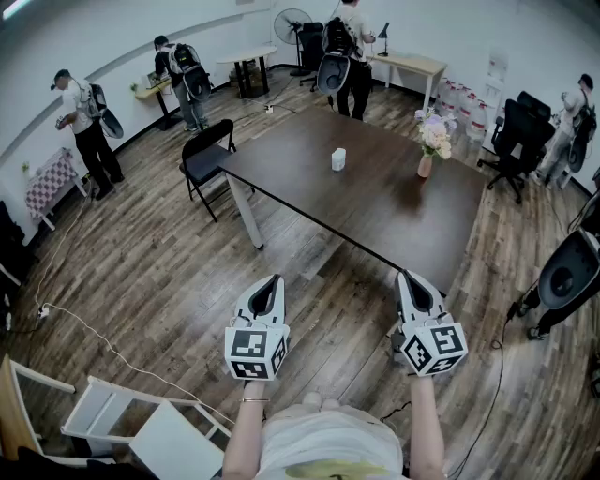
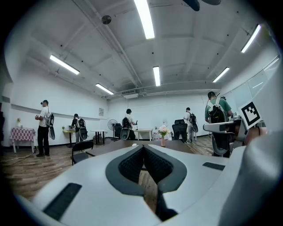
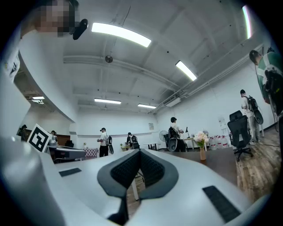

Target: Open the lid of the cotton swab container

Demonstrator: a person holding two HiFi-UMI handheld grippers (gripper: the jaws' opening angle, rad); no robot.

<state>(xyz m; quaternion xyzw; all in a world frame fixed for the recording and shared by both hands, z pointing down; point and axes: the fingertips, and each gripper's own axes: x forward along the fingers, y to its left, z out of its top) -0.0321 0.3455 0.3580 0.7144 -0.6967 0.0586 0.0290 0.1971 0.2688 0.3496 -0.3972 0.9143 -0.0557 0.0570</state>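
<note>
I hold two grippers, both short of the near edge of the dark table and well apart from each other. My left gripper has its jaws pressed fully together with nothing between them; in the left gripper view its tips meet in front of the table. My right gripper is likewise closed tight and empty, and the right gripper view shows its tips touching, with only floor and a table leg behind them.

One cotton swab container, small and white, stands upright near the middle of the table, well away from both grippers, its lid on. One vase of flowers stands on the same table, to the right of the container and apart from it. Those are the only two things I see on the table.

One black folding chair sits at the table's left end. In the head view I count four people around the room: two off beyond the table's left end, one past its far side, and one out past its right end. One standing fan is by the wall beyond the far side of the table.
</note>
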